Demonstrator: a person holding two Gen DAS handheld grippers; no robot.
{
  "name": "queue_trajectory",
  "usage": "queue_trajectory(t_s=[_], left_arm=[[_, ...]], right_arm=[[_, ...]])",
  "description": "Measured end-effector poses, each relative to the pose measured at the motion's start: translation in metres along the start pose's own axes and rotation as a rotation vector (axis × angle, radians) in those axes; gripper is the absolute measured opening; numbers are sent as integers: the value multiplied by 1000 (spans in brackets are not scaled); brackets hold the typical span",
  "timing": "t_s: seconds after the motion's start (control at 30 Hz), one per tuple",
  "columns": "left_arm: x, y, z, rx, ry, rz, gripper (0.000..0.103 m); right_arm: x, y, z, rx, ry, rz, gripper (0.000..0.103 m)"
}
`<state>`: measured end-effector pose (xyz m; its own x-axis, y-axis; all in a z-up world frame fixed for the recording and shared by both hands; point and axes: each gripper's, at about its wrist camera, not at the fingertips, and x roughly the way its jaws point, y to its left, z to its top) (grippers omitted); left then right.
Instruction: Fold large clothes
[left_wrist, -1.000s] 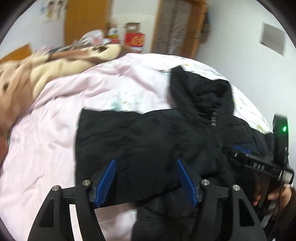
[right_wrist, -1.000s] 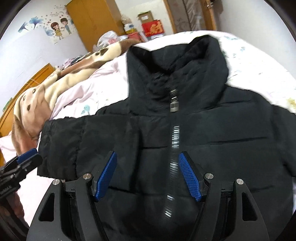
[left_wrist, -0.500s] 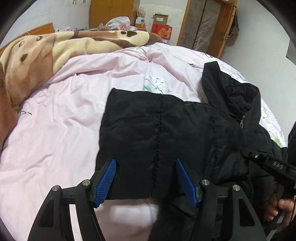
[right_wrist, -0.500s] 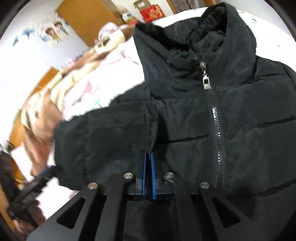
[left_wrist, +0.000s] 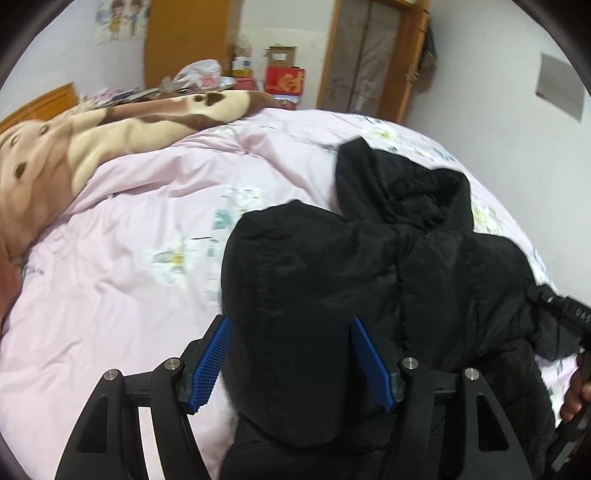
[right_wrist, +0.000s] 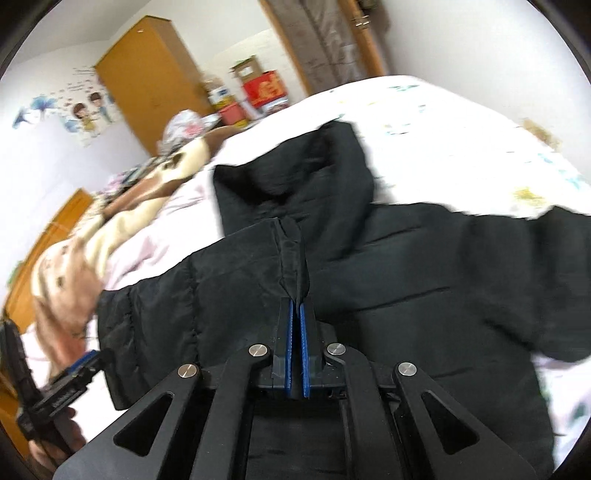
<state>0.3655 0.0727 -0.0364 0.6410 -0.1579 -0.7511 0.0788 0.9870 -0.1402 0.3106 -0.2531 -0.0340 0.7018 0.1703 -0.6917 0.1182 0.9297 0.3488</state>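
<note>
Right wrist view: right hand-held gripper (right_wrist: 295, 325) pinches the black jacket (right_wrist: 424, 266), collar pointing away.

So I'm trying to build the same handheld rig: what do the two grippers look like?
Both look alike. The left gripper and right gripper have matte black angular arms with triangular cut-outs, silver round pivot pins, and blue ribbed pads on the fingers. Seen from the left camera, the right gripper's black body carries white lettering, only partly readable. No cables or sleeves are clearly visible.
</note>
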Motion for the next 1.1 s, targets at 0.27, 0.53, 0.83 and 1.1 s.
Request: queue_trajectory(t_s=[0.27,0.53,0.83,1.1], left_arm=[[62,-44,-8,41,130,-4,67],[86,-49,-17,72,156,37,67],[73,-54,-20,52,161,-11,67],[24,-89,-24,91,95,-52,67]], right_arm=[[3,-56,-5,15,32,-160,3],[39,-91,-27,30,124,-221,3],[4,-113,-24,89,56,-188,20],[-92,-204,-21,275,-117,-231,61]])
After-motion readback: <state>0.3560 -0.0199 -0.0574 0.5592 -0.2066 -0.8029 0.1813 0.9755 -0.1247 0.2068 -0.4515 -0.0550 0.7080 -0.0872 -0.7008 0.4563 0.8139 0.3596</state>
